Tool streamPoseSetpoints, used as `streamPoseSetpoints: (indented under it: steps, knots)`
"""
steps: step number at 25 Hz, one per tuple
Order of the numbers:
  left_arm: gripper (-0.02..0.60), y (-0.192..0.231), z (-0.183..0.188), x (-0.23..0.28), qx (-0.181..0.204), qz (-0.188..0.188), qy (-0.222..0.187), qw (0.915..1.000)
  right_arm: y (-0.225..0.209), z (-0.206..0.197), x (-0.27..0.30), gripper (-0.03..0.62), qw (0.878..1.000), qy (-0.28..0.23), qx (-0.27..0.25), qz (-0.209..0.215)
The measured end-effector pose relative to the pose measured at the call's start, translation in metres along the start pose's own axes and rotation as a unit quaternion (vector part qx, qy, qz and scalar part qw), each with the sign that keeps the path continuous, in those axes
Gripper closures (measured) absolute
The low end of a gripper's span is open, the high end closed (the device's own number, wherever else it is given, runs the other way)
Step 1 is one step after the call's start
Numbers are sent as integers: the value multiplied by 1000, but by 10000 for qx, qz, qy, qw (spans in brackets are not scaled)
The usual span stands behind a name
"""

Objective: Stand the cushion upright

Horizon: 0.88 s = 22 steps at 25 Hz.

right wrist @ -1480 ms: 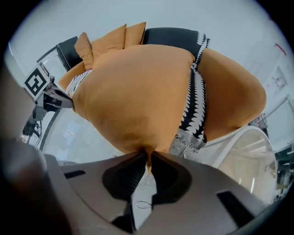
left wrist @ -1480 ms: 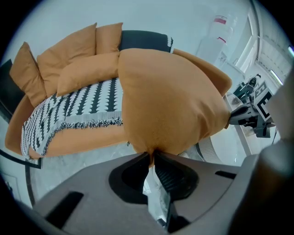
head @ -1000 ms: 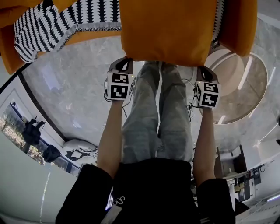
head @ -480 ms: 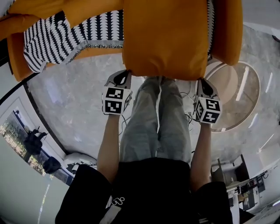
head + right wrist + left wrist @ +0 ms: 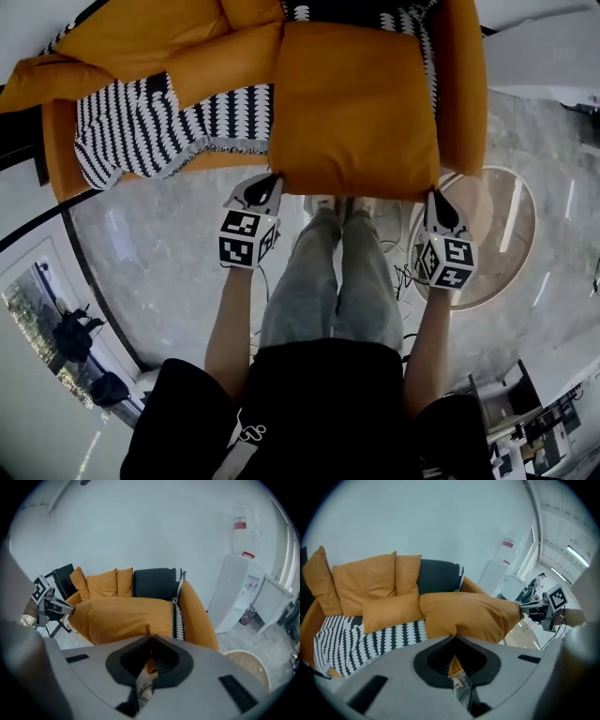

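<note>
A large orange cushion (image 5: 352, 103) hangs in front of the sofa seat, gripped at its two near corners. My left gripper (image 5: 270, 178) is shut on the near left corner, and my right gripper (image 5: 433, 195) is shut on the near right corner. In the left gripper view the cushion (image 5: 468, 616) stretches away to the right from the jaws of the left gripper (image 5: 452, 641), with orange fabric pinched between them. In the right gripper view the cushion (image 5: 122, 618) stretches away to the left from the right gripper (image 5: 151, 641), its corner also pinched in the jaws.
The orange sofa (image 5: 461, 94) carries a black-and-white patterned throw (image 5: 141, 127) and other orange cushions (image 5: 225, 66) at its back left. The person's legs (image 5: 328, 281) stand between the grippers. A round low table (image 5: 492, 234) is on the right, and a white water dispenser (image 5: 234, 588) stands by the wall.
Both grippers have risen with the cushion still held at its corners. The cushion has lifted, and more of the sofa and its back cushions has come into view.
</note>
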<state>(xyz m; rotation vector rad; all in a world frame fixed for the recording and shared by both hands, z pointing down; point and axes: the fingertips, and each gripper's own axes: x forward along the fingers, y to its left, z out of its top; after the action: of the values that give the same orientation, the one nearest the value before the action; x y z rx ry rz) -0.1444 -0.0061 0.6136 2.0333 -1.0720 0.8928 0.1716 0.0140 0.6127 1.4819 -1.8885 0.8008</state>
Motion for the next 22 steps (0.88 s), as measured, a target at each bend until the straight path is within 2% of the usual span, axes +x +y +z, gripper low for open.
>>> streamPoseSetpoints:
  steps: [6, 13, 22]
  knots:
    - [565, 9, 77, -14, 144, -180, -519, 9984, -12, 78, -6, 577, 9986, -516, -74, -132]
    - [565, 27, 158, -28, 298, -74, -955, 9950, -18, 161, -9, 578, 9945, -970, -294, -246]
    - [565, 53, 252, -15, 600, 66, -1463, 9874, -38, 258, 21, 577, 9855, -1567, -475, -455]
